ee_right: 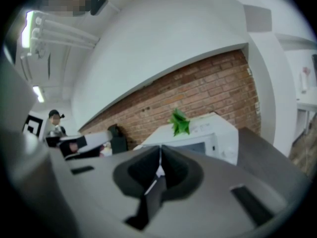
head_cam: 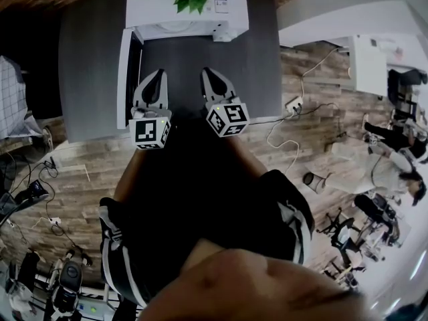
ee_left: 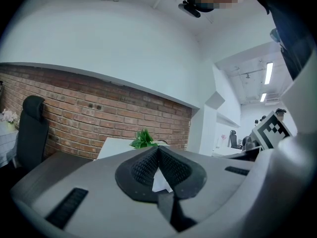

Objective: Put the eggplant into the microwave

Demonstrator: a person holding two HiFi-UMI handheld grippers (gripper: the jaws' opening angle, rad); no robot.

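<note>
Left tool (head_cam: 158,74) and right tool (head_cam: 208,72) shut, empty, above tabletop (head_cam: 87,79). Microwave (head_cam: 160,9) at far edge, door (head_cam: 124,79) seemingly open. Eggplant unseen, possibly already inside. Next, likely: push door closed.

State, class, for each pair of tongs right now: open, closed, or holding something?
Left tongs: closed, holding nothing.
Right tongs: closed, holding nothing.

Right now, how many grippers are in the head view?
2: the left gripper above the dark table, and the right gripper beside it. Both are shut. None seems hidden.
</note>
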